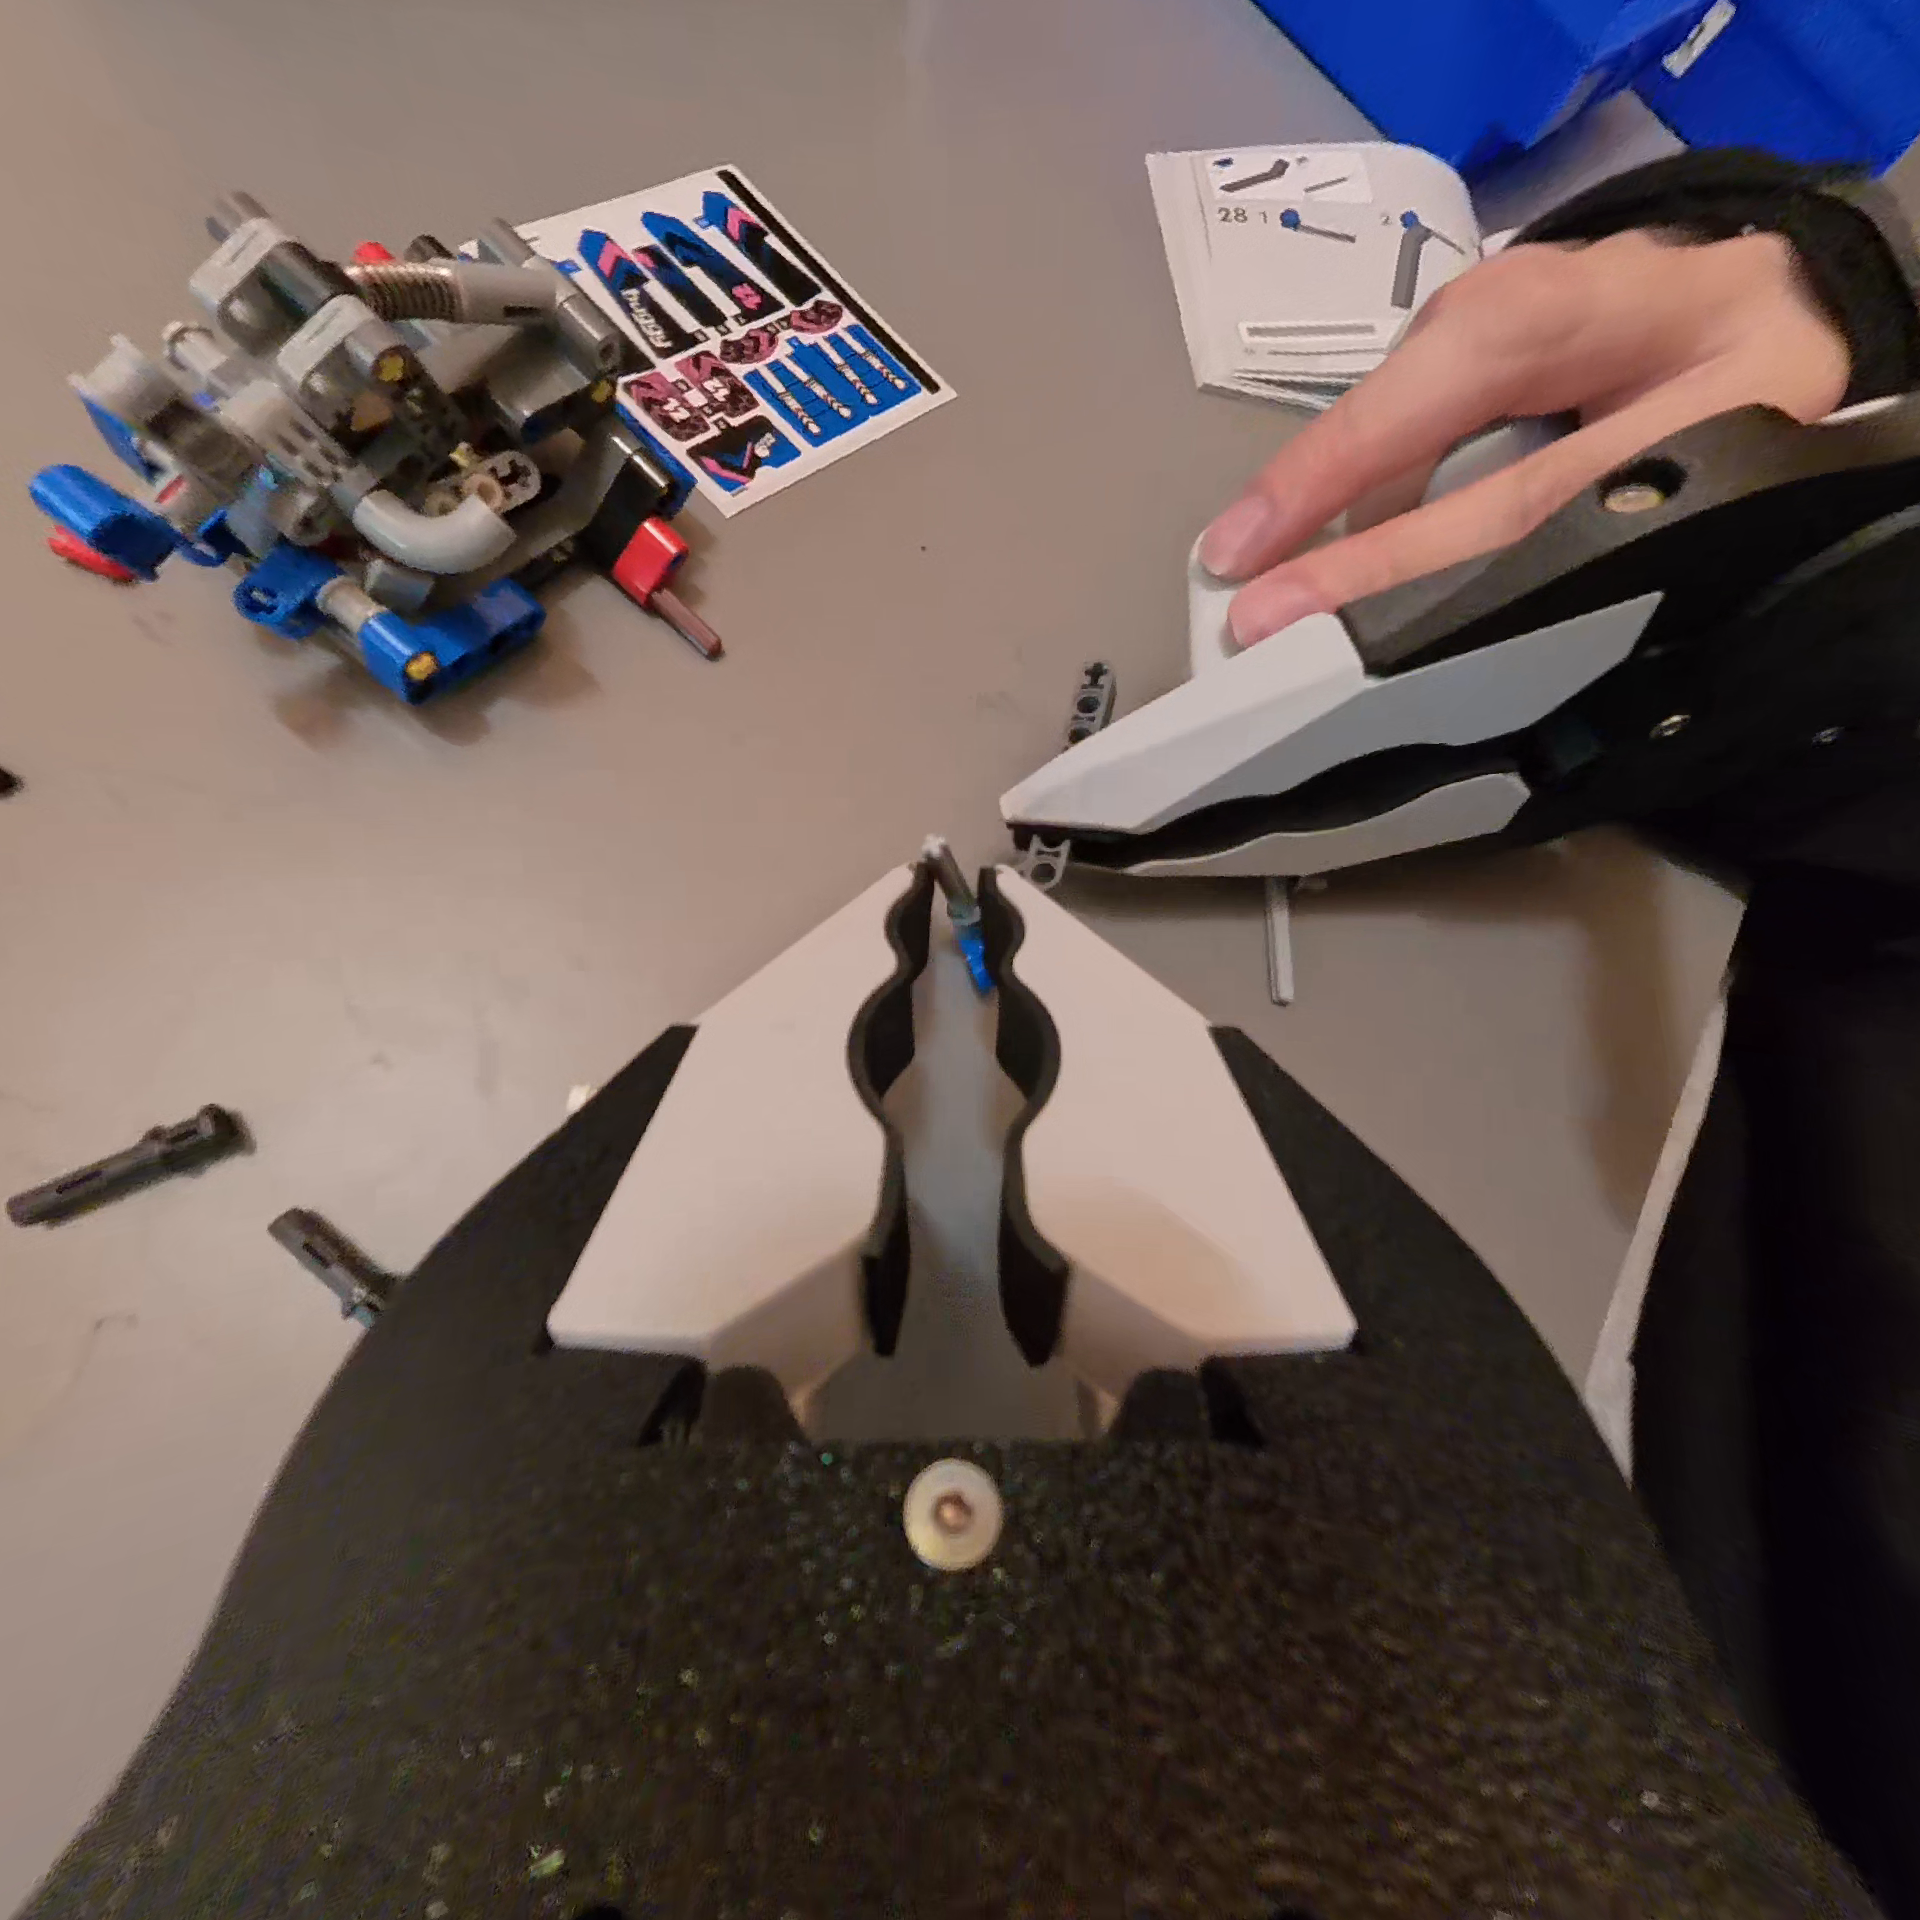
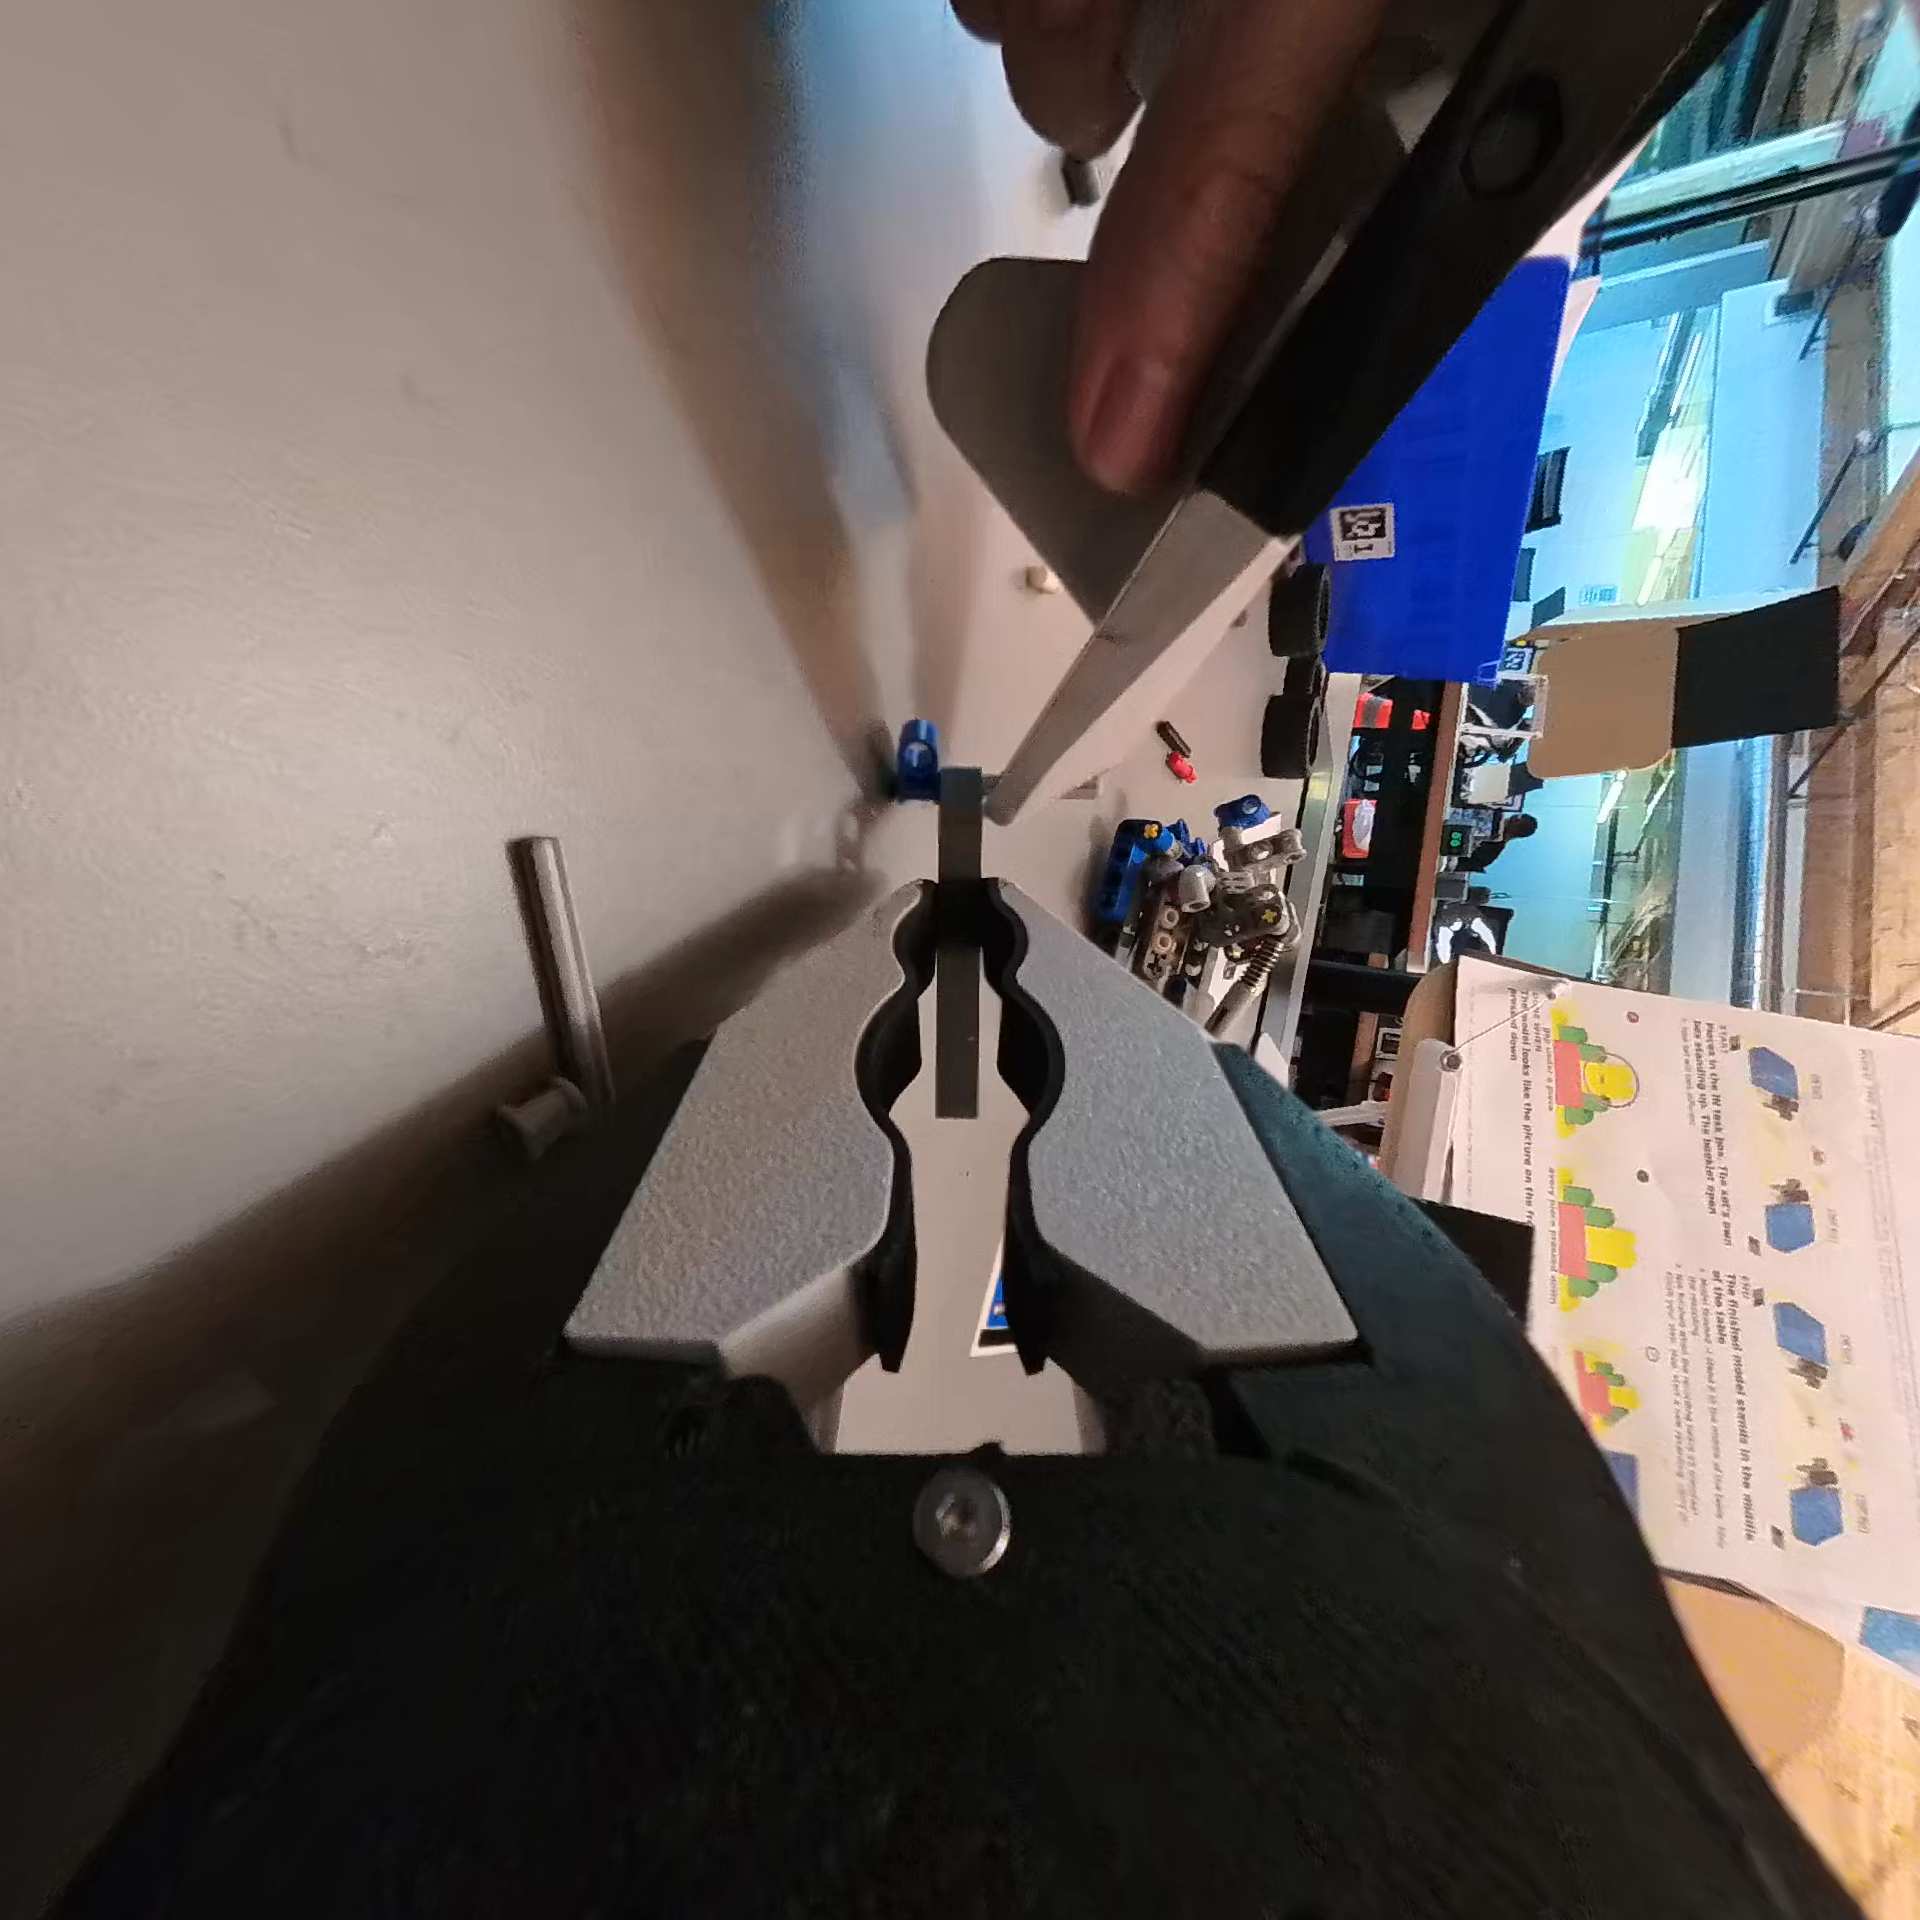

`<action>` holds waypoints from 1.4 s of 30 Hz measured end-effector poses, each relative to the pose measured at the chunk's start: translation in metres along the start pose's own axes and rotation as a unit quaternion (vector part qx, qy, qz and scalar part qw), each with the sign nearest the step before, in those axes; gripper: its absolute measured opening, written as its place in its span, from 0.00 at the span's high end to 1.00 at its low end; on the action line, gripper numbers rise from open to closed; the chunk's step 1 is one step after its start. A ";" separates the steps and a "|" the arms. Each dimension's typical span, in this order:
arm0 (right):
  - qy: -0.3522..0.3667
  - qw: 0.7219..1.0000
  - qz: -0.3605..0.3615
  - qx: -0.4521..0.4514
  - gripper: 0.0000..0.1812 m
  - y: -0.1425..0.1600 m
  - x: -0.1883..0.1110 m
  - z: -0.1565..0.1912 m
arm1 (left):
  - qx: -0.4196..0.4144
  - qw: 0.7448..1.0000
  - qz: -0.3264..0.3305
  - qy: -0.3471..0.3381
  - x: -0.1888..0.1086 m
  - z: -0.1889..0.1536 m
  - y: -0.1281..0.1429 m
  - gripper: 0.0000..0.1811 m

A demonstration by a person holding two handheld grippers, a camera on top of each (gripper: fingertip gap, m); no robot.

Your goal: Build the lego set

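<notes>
- Your left tongs [image 1: 953,883] are nearly shut on a small pin assembly [image 1: 964,920]: a grey shaft with a blue end, gripped at the very tips and tilted.
- Your right tongs [image 2: 961,894] are closed on a dark flat beam [image 2: 958,966], which stands out past the tips. In the left wrist view only a pale holed end [image 1: 1047,862] shows at the tips of the right tongs [image 1: 1023,831].
- The two tong sets meet tip to tip near the worktop [image 1: 520,935] edge nearest you. In my judgement the step in hand is joining the pin to the beam.
- The part-built model [image 1: 364,436], grey and blue, sits well apart toward the far left, touching the sticker sheet [image 1: 748,332]. The instruction booklet [image 1: 1299,270] lies open toward the far right.
- Loose parts remain: two dark pins [image 1: 125,1164] at the left edge, a grey axle [image 1: 1278,945] below your right tongs, a small black connector [image 1: 1091,701] just beyond them.
- Recommendations: line the pin's axis up with the beam's hole before pushing; the tilt is likely to bind. Hold the beam firm and push straight.
- Risk: the tip-only grip on the pin may let it pivot or pop free. Whether the pin has entered the hole cannot be told from either view.
</notes>
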State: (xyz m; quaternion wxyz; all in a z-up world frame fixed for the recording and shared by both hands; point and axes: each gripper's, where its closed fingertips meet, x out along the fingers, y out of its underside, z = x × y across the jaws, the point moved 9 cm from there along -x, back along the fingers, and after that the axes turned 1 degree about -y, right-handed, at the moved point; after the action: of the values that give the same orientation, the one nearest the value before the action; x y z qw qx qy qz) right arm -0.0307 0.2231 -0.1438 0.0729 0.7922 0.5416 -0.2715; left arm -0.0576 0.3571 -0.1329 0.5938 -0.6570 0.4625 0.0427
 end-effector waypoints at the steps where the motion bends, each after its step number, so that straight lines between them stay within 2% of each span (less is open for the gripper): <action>1: -0.002 1.000 0.001 0.005 0.97 0.001 0.000 0.000 | 0.011 1.000 -0.001 -0.003 0.000 -0.001 0.000 0.97; 4: -0.023 0.999 -0.011 0.039 0.95 0.003 0.001 0.001 | 0.047 0.999 -0.001 -0.007 0.000 -0.005 0.000 0.99; 7: -0.055 0.989 -0.058 0.126 0.86 0.008 -0.004 -0.005 | 0.096 0.995 -0.004 -0.012 0.001 -0.011 0.001 0.99; 9: -0.093 0.971 -0.098 0.196 0.85 0.010 -0.005 -0.007 | 0.098 0.995 -0.004 -0.013 0.001 -0.012 0.002 0.99; 10: -0.101 0.967 -0.102 0.210 0.88 0.011 -0.005 -0.007 | 0.095 0.995 -0.004 -0.009 0.002 -0.011 0.001 0.99; 12: -0.111 0.970 -0.088 0.197 0.95 0.012 -0.003 -0.005 | 0.095 0.996 -0.005 -0.001 0.002 -0.009 0.002 0.99; 24: -0.099 0.981 -0.046 0.158 0.95 0.005 -0.001 -0.003 | 0.110 0.994 -0.010 -0.009 0.003 -0.011 0.004 0.99; 30: -0.090 0.973 -0.062 0.202 0.95 0.006 0.002 -0.003 | 0.118 0.992 -0.016 -0.029 0.001 -0.011 0.003 1.00; 32: -0.090 0.969 -0.065 0.222 0.95 0.007 0.003 -0.004 | 0.117 0.991 -0.040 -0.041 -0.001 -0.010 0.001 0.98; 35: -0.055 0.957 -0.058 0.278 0.95 0.017 0.002 -0.014 | 0.102 0.982 -0.142 -0.072 -0.017 -0.009 -0.011 0.94; 37: 0.017 0.936 -0.065 0.345 0.96 0.028 -0.006 -0.030 | 0.085 0.975 -0.181 -0.093 -0.026 -0.007 -0.017 0.93; 38: 0.048 0.915 -0.084 0.392 0.96 0.033 -0.012 -0.038 | 0.086 0.974 -0.192 -0.087 -0.027 -0.009 -0.019 0.93; 40: 0.087 0.849 -0.141 0.502 0.96 0.043 -0.021 -0.051 | 0.083 0.976 -0.192 -0.059 -0.021 -0.015 -0.023 0.93; 42: 0.079 0.780 -0.191 0.590 0.96 0.050 -0.024 -0.056 | 0.085 0.981 -0.172 -0.040 -0.011 -0.021 -0.026 0.91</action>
State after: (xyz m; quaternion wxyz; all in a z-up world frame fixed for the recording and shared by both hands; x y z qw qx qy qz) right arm 0.0277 0.2058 -0.0937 -0.5053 0.5794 0.4193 -0.4828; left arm -0.0572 0.3425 -0.1011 0.6640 -0.6713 0.3209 -0.0733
